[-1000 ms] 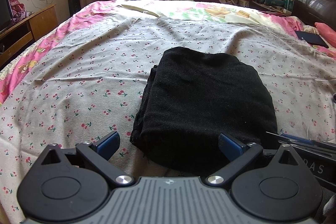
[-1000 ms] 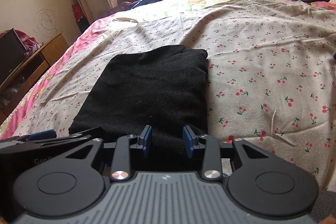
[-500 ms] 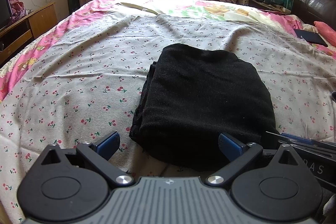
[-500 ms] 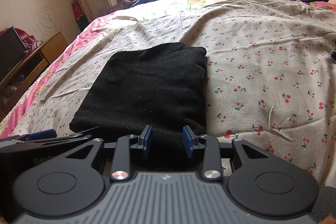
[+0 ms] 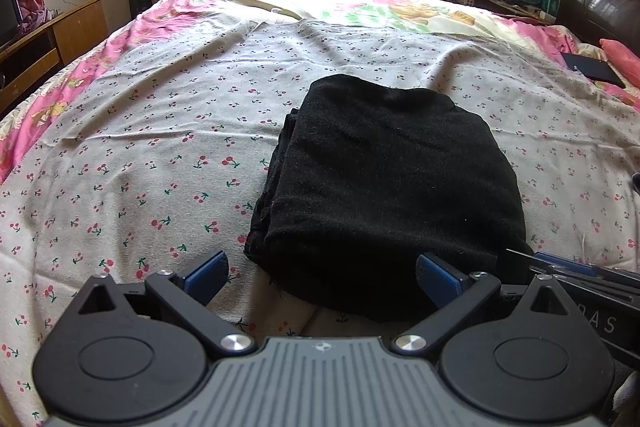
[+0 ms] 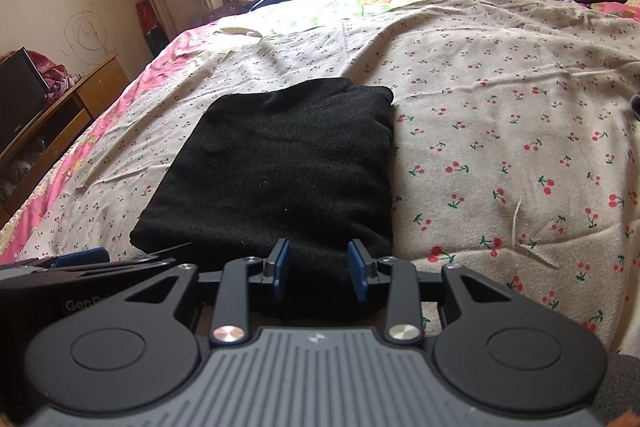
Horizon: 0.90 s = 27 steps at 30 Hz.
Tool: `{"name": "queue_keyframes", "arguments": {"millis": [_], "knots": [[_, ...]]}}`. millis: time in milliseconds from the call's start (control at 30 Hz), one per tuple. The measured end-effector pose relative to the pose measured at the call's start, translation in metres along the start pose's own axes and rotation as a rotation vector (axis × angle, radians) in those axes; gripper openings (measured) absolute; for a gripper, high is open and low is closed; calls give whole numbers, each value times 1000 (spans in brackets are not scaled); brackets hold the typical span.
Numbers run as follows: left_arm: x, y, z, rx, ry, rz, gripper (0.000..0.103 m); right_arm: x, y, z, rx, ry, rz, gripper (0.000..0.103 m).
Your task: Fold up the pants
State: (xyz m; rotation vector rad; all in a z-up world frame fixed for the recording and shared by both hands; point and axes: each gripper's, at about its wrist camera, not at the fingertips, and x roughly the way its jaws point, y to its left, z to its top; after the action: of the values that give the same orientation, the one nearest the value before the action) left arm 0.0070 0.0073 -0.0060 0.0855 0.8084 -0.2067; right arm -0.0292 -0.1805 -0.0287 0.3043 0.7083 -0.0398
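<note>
Judging by the compact rectangle, my black knit pants already lie folded on the cherry-print bed sheet. My left tool gapes wide, my right tool partly open, both empty; little remains.

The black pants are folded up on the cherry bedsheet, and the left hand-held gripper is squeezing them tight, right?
Not quite. The black pants are folded on the cherry bedsheet, but the left hand-held gripper is not squeezing them. The left wrist view shows its blue fingers spread wide apart, with nothing pinched between them. The pants just lie on the bed in front of it.
</note>
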Motion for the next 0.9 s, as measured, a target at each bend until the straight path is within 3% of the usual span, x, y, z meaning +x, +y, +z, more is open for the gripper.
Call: {"name": "queue_keyframes", "arguments": {"millis": [900], "knots": [[1,1,-3,-24,40,-7,103,3,1,-1,-13,26,10,29]]}}
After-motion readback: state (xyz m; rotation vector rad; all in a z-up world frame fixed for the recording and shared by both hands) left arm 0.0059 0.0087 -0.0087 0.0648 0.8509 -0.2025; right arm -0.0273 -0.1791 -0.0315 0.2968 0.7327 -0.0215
